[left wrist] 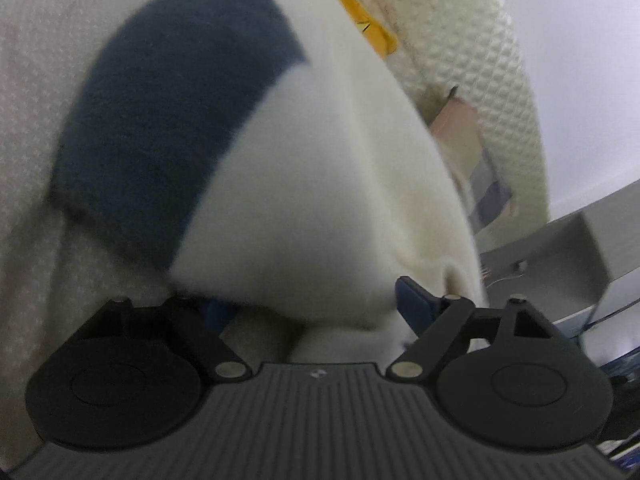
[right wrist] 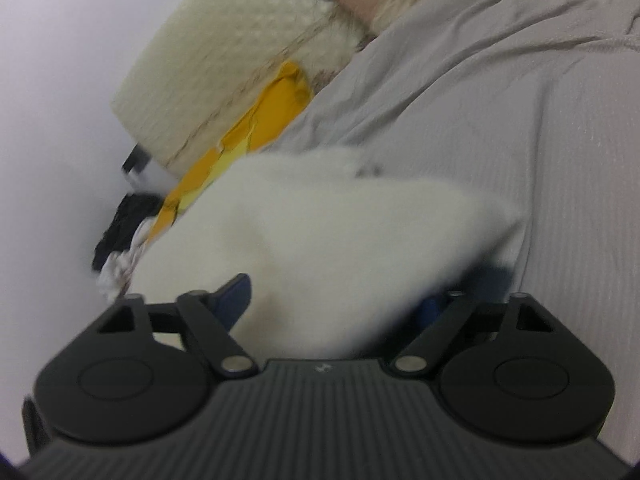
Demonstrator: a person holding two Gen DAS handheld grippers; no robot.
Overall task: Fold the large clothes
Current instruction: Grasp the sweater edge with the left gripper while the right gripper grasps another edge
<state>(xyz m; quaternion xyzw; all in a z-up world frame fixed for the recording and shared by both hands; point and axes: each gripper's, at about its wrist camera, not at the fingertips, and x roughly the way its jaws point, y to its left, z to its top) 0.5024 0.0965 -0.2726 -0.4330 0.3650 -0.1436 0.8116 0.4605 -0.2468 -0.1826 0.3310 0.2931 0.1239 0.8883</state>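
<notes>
Fluffy white garment (left wrist: 328, 184) with dark blue panel (left wrist: 168, 120) bunched on pale grey bed sheet (right wrist: 520, 128). Left gripper (left wrist: 316, 308): jaws wide, white fabric between blue fingertips (left wrist: 416, 300); cannot tell if pads press it. Right gripper (right wrist: 336, 300): jaws wide, same fabric filling gap, grip unclear. Cream waffle-knit sleeve (right wrist: 224, 52) near yellow item (right wrist: 260, 120) behind garment. Both views blurred.

Between my left tongs (left wrist: 320, 312) lies a fuzzy, matt white knit (left wrist: 340, 200) with a navy woolly panel (left wrist: 172, 128). Beyond it, waffle-textured cream cloth (left wrist: 480, 60). My tongs are matt black plastic (ribbed on top) with shiny metal pins (left wrist: 230, 369). Beneath, smooth grey bedsheet (right wrist: 520, 120).
</notes>
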